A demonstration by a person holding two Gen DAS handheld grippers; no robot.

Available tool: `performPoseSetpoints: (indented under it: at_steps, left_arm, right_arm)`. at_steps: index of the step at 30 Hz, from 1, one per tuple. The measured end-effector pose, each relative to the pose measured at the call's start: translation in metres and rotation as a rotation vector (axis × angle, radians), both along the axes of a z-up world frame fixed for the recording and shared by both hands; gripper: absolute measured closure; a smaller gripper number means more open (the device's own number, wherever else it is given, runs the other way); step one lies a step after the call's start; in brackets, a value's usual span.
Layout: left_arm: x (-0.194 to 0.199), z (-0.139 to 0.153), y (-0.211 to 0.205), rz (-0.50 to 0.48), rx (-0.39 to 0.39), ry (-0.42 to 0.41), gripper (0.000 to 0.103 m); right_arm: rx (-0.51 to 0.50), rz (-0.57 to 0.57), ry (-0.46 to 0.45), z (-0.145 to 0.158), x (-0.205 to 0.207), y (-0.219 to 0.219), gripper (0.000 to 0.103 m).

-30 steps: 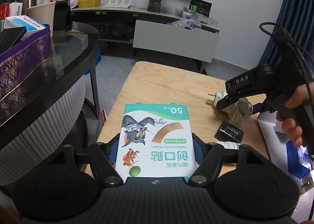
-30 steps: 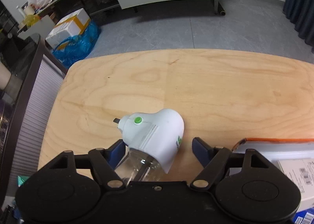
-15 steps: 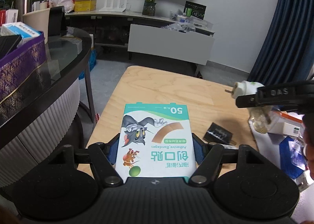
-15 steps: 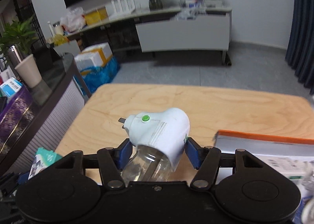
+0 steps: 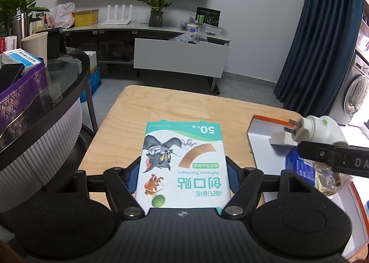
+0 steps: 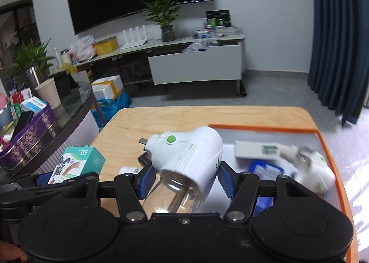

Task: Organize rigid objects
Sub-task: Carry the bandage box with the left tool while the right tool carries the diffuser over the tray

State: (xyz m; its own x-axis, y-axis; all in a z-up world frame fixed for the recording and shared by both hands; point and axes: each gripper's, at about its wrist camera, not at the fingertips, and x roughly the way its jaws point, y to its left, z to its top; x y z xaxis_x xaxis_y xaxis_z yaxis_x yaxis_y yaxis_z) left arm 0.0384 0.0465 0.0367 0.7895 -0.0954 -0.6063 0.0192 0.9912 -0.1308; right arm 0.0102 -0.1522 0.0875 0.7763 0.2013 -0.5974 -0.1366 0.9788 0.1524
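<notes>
My left gripper (image 5: pixel 183 175) is shut on a teal and white adhesive bandage box (image 5: pixel 182 161), held flat above the wooden table (image 5: pixel 161 106). The right gripper (image 6: pixel 185 180) is shut on a white plug-in vaporizer (image 6: pixel 189 150) with a green button and a clear bottle. It hangs over the near left part of the orange-rimmed white tray (image 6: pixel 265 127). In the left wrist view the vaporizer (image 5: pixel 322 129) shows at the right, above the tray (image 5: pixel 269 120). The bandage box (image 6: pixel 78 159) shows at the left of the right wrist view.
In the tray lie a second plug-in vaporizer (image 6: pixel 316 173), a long white box (image 6: pixel 256 150) and a blue packet (image 6: pixel 265 168). A small black item (image 6: pixel 144 159) lies on the table. A dark glass counter with a purple box (image 5: pixel 20 92) stands left.
The right gripper's jaws shut on the vaporizer, lifted it off the table and carried it right, over the tray. The left gripper rose a little with the bandage box.
</notes>
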Motion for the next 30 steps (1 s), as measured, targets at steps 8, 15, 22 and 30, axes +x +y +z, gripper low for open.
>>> performPoseSetpoints:
  at_steps: [8,15,22,30]
  left_arm:
    - [-0.022,0.010,-0.011,-0.010,0.012,-0.005,0.032]
    - [-0.036,0.016,-0.024,-0.035,0.025,-0.023,0.032]
    - [-0.052,0.016,-0.036,-0.049,0.026,-0.025,0.032]
    - [-0.059,0.018,-0.047,-0.062,0.017,-0.027,0.032]
  right_arm:
    - [-0.001,-0.044,-0.033,0.008,-0.043,-0.021,0.032]
    - [0.007,-0.062,-0.050,0.008,-0.063,-0.028,0.032]
    - [0.017,-0.077,-0.059,0.006,-0.076,-0.035,0.031]
    - [0.017,-0.089,-0.073,0.006,-0.087,-0.045,0.031]
